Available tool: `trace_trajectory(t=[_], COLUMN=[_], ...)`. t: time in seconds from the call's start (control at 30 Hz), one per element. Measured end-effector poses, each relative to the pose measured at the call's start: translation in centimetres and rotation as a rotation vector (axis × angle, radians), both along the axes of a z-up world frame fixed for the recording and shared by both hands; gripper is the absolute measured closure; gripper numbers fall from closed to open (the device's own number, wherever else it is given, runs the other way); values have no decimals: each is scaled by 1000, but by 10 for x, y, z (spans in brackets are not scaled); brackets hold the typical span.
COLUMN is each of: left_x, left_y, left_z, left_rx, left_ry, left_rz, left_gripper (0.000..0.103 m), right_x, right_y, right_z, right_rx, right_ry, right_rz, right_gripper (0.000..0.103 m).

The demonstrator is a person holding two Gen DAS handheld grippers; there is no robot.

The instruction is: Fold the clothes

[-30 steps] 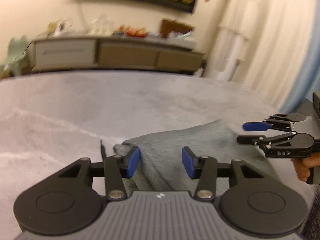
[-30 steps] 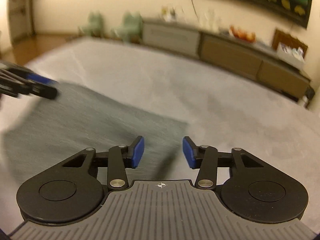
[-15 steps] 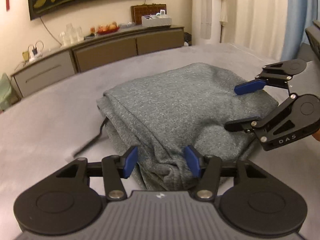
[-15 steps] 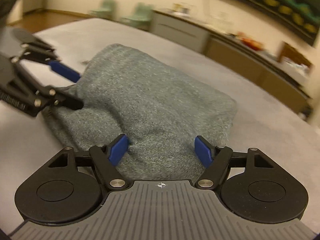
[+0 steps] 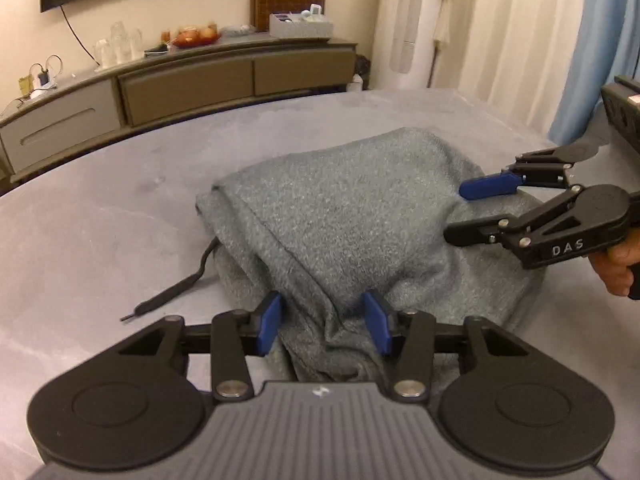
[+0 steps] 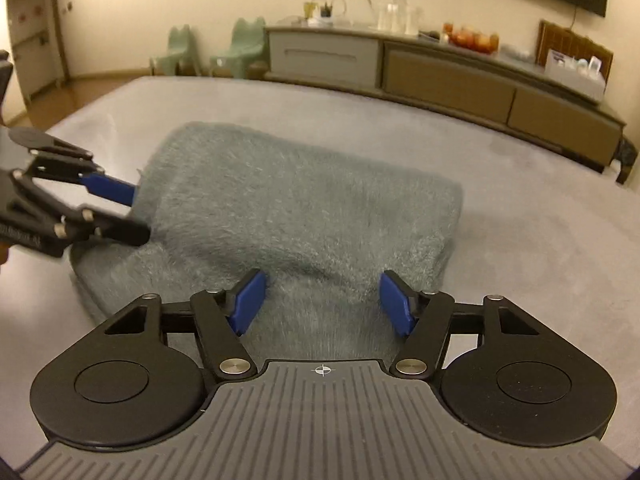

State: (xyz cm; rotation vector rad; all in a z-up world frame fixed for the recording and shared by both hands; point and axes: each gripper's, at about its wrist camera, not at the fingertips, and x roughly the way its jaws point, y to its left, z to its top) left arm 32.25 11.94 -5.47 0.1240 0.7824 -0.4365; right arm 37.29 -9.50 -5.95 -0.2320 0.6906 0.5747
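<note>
Where folds overlap, garment [image 5: 360, 216] type unclear; drawstring [image 5: 176, 288] half hidden.

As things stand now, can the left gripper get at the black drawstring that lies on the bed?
Probably yes. The black drawstring lies bare on the grey bed cover, just left of the left gripper, with nothing over it. The gripper's jaws straddle the grey garment, so it must shift sideways first.

Warm, dim indoor light; ceiling glare top left in right view; fisheye bends edges; garment [image 6: 304, 208] motion-blurred there
</note>
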Motion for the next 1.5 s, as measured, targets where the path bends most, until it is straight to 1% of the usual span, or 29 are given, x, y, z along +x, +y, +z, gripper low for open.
trace_trajectory(t=[0.03,0.13,0.2,0.23,0.27,0.3,0.33,0.37,0.4,0.47,0.53,0.57,0.63,0.67,0.73,0.83,0.87,0.9,0.97,1.0,1.07,1.1,1.13,1.17,1.2,1.23,1.33,1.4,1.5], left_x=[-3,-25,-30,-31,-32,-33,-34,-35,-36,-38,-30,-25,-17,-18,-26,-48,-52,-54,-55,-57,-59,-59,-64,-72,-79,-87,-105,-118,-137], left_y=[0,5,2,-4,-10,-10,-9,-6,-2,2,0,-1,-7,-7,-6,-4,-5,-11,-18,-17,-14,-11,-6,-5,-4,-4,-14,-19,-30], left_z=[7,28,26,16,5,4,5,13,21,36,33,30,11,8,20,41,39,31,11,11,22,29,35,42,49,54,61,59,49], left_rx=[-6,-58,-29,14,62,66,62,34,2,-65,-46,-33,59,61,64,16,27,69,153,153,125,103,81,67,55,46,23,18,-15], left_ry=[1,-39,-28,-5,21,20,14,-4,-25,-61,-41,-28,44,51,29,-21,-12,15,55,48,45,34,19,-2,-23,-47,-87,-46,-20], left_rz=[-6,-71,-104,-112,-120,-119,-117,-112,-106,-83,-40,-18,20,27,7,-65,-83,-94,-87,-79,-47,-22,-2,26,55,82,154,235,308], left_gripper=[60,58,58,58,56,56,57,57,57,56,56,56,49,48,53,49,49,49,45,44,45,43,35,21,13,2,0,0,0], right_x=[1,-14,-24,-28,-34,-36,-40,-43,-45,-45,-41,-38,-28,-27,-29,-47,-56,-63,-72,-77,-86,-91,-96,-101,-108,-115,-134,-139,-144], right_y=[-1,-10,-14,-15,-17,-15,-14,-13,-12,-19,-24,-22,-15,-12,-8,-19,-25,-28,-26,-22,-18,-21,-26,-31,-34,-36,-42,-47,-42], right_z=[2,22,29,29,25,15,8,9,13,28,41,40,27,19,7,27,32,33,15,3,-1,5,14,23,30,36,46,46,40], right_rx=[2,23,50,53,38,-4,-50,-76,-96,-31,36,40,13,-14,-61,-44,-18,-8,-65,-116,-174,-157,-125,-93,-71,-63,-52,-50,-67], right_ry=[4,5,-16,-17,1,43,45,32,20,-20,-78,-82,-43,-27,-14,-62,-74,-68,-20,-29,-73,-75,-69,-64,-69,-80,-88,-78,-73], right_rz=[-2,-23,1,10,14,16,22,32,42,14,-18,-22,-24,-23,-22,-15,6,26,53,57,68,52,27,3,-17,-38,-124,-156,-176], right_gripper=[38,44,45,45,44,43,41,37,40,41,41,41,40,40,38,42,41,41,39,33,31,31,30,23,14,11,10,9,7])
